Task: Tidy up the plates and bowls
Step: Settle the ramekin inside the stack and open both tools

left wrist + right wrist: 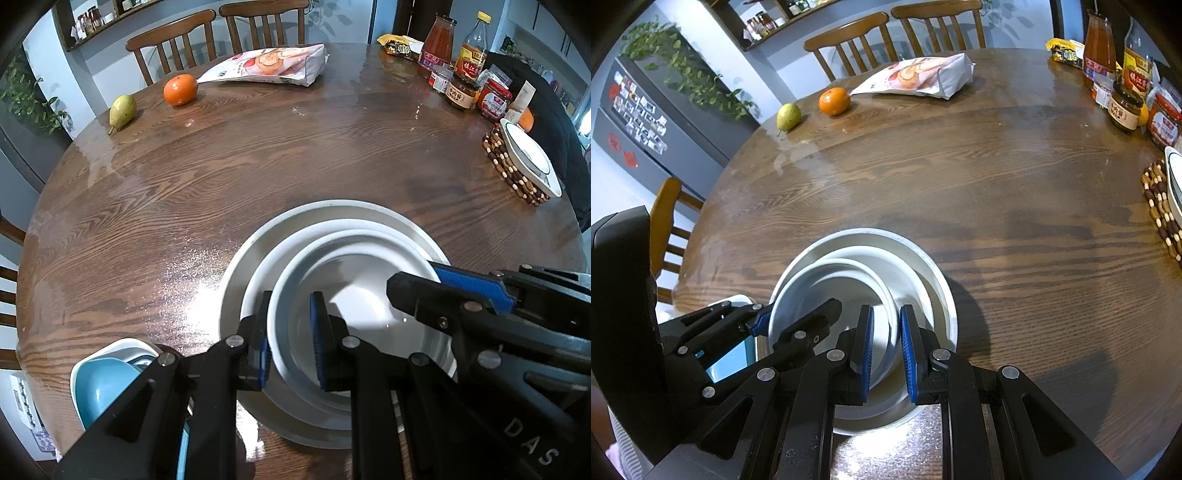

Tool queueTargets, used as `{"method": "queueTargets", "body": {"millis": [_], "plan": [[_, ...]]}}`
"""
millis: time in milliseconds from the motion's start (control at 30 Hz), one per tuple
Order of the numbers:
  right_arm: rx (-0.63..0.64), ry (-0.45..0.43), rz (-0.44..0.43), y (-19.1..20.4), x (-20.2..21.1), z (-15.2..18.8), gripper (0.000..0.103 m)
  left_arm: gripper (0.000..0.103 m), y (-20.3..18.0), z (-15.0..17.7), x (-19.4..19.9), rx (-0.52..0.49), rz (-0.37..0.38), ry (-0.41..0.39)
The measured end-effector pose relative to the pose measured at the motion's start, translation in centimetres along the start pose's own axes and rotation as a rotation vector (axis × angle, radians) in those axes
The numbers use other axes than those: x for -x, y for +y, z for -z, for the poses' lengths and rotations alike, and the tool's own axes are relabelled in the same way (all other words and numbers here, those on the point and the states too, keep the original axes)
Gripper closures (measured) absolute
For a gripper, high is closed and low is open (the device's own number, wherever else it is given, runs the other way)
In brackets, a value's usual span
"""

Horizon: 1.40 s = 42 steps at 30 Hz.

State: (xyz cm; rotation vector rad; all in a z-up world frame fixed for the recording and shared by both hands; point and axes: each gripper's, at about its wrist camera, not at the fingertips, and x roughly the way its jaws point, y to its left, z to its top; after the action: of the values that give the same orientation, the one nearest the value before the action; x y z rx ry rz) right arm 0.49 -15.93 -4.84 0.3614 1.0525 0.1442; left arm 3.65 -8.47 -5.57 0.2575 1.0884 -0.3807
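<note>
A white bowl (362,306) (827,291) sits off-centre in a white plate (332,224) (908,275), which lies in a wide grey dish (332,206) (925,266) near the table's front edge. My left gripper (291,314) is shut on the bowl's left rim, one pad inside and one outside. My right gripper (886,325) is shut on the opposite rim and shows in the left wrist view as the right gripper (421,277). The left gripper (799,314) is also seen from the right wrist. Whether the bowl rests on the plate or is lifted cannot be told.
A blue bowl (99,384) nested in a white one stands at the front left. A white plate (532,158) lies on a beaded trivet (506,166) at the right. Jars and bottles (461,88), a snack bag (269,66), an orange (180,89) and a pear (122,110) line the far side.
</note>
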Motion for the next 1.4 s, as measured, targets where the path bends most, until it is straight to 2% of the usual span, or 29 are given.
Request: {"method": "queueTargets", "body": {"millis": [1400], "plan": [[0.035,0.012,0.049,0.31,-0.11,-0.07,0.085,0.085,-0.38,-0.06,-0.09,-0.007,-0.028,-0.007]]}}
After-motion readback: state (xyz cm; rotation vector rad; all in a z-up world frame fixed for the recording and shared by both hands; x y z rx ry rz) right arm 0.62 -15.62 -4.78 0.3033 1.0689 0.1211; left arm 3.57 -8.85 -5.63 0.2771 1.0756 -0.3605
